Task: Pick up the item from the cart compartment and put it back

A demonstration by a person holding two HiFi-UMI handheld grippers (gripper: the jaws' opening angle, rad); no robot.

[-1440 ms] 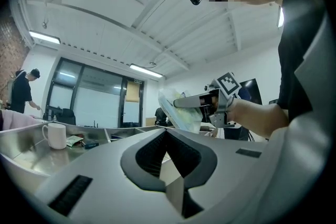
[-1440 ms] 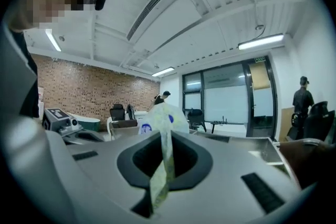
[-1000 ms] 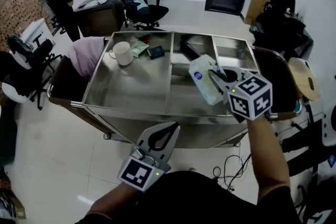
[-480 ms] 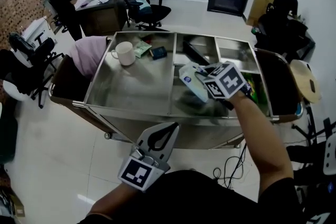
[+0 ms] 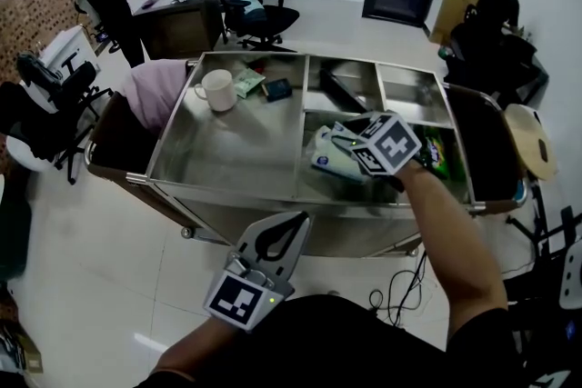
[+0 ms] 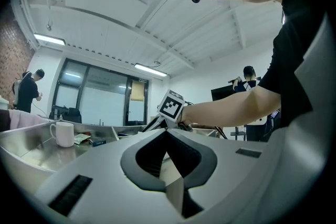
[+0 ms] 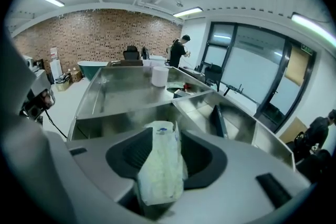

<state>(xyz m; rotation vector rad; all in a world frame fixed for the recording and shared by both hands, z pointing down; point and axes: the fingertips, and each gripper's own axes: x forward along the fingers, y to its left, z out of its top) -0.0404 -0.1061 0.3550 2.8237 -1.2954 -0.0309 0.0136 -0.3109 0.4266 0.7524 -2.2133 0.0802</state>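
Note:
A white and pale green soft packet (image 5: 329, 161) lies low in the front middle compartment of the steel cart (image 5: 227, 141). My right gripper (image 5: 353, 150) reaches into that compartment from the right, its marker cube on top. In the right gripper view the packet (image 7: 161, 165) stands between the jaws of the right gripper (image 7: 163, 132), which are opening, with a gap at each pad. My left gripper (image 5: 289, 227) hangs in front of the cart, outside it, its jaws shut and empty; its tips (image 6: 167, 131) meet in its own view.
In the cart's large left compartment are a white mug (image 5: 215, 91), a green packet (image 5: 244, 84) and a dark flat item (image 5: 275, 89). A black object (image 5: 341, 91) lies in the back middle compartment. A pink cloth (image 5: 150, 95) hangs at the cart's left end. Office chairs and people are behind.
My right gripper has carried the packet from above the cart's front rim down into the middle compartment, and its jaws have spread off the packet. The left gripper has stayed put.

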